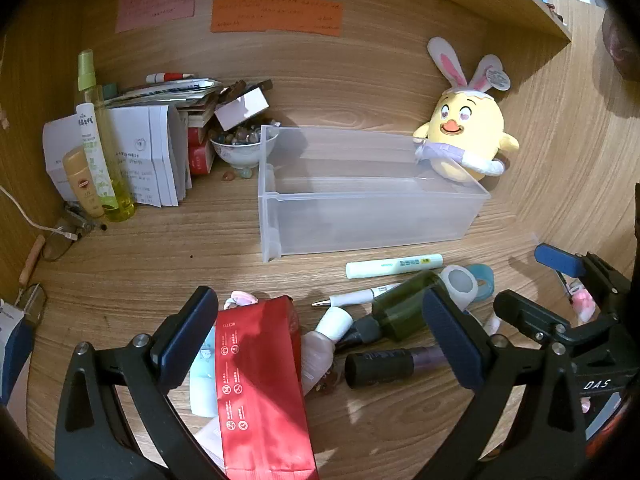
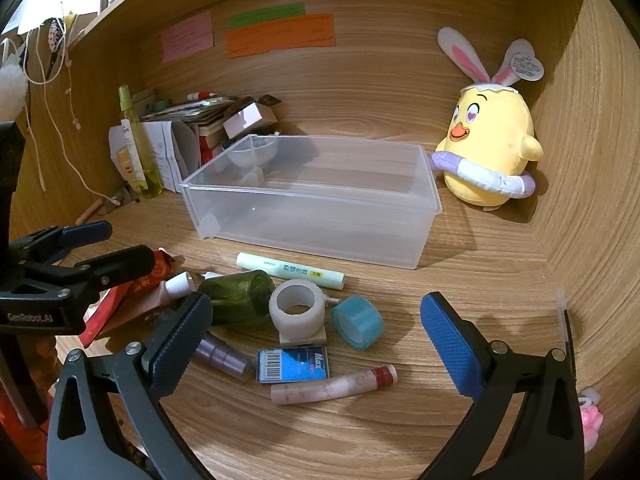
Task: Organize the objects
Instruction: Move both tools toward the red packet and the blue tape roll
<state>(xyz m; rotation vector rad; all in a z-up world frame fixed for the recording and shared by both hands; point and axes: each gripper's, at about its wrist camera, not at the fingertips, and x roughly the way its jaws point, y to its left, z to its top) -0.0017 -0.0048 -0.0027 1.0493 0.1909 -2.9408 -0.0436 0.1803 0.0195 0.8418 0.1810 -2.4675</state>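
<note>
An empty clear plastic bin (image 1: pixel 360 200) (image 2: pixel 312 200) stands on the wooden desk. In front of it lies a pile: a red pouch (image 1: pixel 260 392), a pale green marker (image 1: pixel 394 266) (image 2: pixel 290 270), a dark green bottle (image 1: pixel 404 304) (image 2: pixel 240 296), a white tape roll (image 2: pixel 296 308), a blue tape roll (image 2: pixel 358 322), a blue staple box (image 2: pixel 294 364), a pink tube (image 2: pixel 332 388) and a purple bottle (image 1: pixel 396 364). My left gripper (image 1: pixel 320 344) is open above the red pouch. My right gripper (image 2: pixel 316 344) is open above the staple box and tapes.
A yellow chick plush (image 1: pixel 466 136) (image 2: pixel 492 152) sits right of the bin. At the back left are papers (image 1: pixel 148 156), spray bottles (image 1: pixel 100 140) and a bowl of stones (image 1: pixel 244 144). Wooden walls enclose the desk; sticky notes (image 1: pixel 276 14) hang on the back wall.
</note>
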